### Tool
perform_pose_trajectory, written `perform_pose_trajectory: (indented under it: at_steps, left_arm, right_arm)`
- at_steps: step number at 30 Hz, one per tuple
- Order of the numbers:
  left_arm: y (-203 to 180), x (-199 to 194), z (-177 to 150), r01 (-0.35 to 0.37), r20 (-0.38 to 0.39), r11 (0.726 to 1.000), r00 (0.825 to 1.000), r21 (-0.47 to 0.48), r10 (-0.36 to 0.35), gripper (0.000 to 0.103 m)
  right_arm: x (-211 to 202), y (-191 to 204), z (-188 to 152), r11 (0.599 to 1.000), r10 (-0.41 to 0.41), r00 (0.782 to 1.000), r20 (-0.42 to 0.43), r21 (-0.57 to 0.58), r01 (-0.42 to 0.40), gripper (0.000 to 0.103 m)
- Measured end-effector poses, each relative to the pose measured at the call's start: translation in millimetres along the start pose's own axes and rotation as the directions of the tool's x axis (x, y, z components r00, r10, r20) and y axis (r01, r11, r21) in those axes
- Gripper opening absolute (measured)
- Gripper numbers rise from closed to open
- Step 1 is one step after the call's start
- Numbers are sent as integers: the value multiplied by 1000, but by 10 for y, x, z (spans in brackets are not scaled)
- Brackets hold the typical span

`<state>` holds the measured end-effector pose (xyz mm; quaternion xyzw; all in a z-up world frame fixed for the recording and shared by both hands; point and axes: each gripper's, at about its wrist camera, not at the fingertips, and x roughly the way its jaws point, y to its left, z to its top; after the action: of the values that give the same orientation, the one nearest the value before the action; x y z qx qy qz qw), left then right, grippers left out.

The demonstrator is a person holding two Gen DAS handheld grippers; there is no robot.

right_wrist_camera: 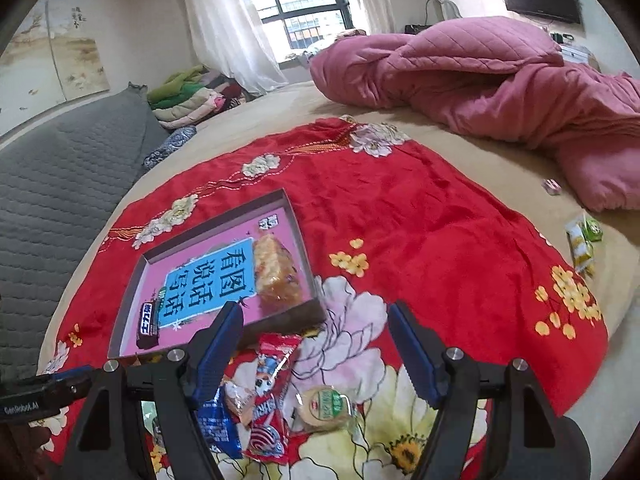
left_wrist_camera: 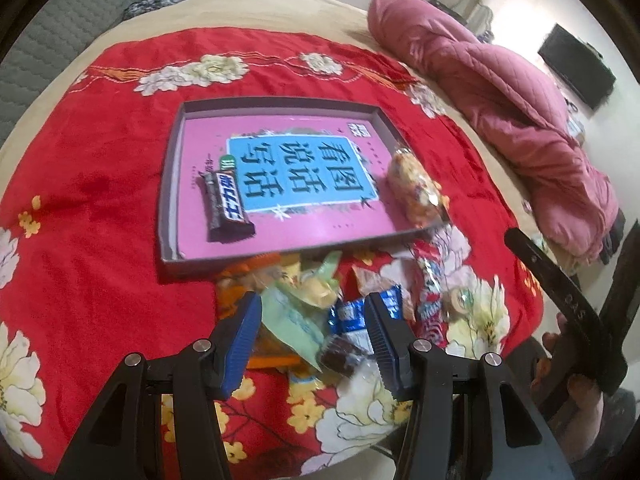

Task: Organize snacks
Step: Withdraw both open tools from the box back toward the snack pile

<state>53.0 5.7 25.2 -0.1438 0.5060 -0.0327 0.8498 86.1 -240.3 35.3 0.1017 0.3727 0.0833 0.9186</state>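
Inside box lid (left_wrist_camera: 168, 184): choc bar (left_wrist_camera: 228, 208) & pastry (left_wrist_camera: 416, 192).

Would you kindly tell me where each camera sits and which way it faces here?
Left wrist: on the left gripper, jaws open, angled down over the snack pile toward the tray; fingers of the person's right hand at right.
Right wrist: on the right gripper, jaws open, looking across the red cloth toward the window; no hand visible.
Shared: tray, chocolate bar, red cloth, pink quilt.
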Motion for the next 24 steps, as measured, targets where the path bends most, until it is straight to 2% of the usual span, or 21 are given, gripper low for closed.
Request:
perform_pose_trajectory:
  at_steps: [8,16,24]
  left_arm:
    - [-48,26,-81,15,-27,1000,1000,8,-15,55]
    - [-81,123,-215,37,-86,999,996,5,-36,55]
    - [25,297,-391,61,-162,989,983,-138,-83,55]
  right_arm:
    - [-45,26,-40,1000,5,1000,-7,-23,-5,74]
    - [-52,68,-100,999,15,999,-35,-39,-16,74]
    - [-23,81,-134,999,17,998,-59,-49,-20,74]
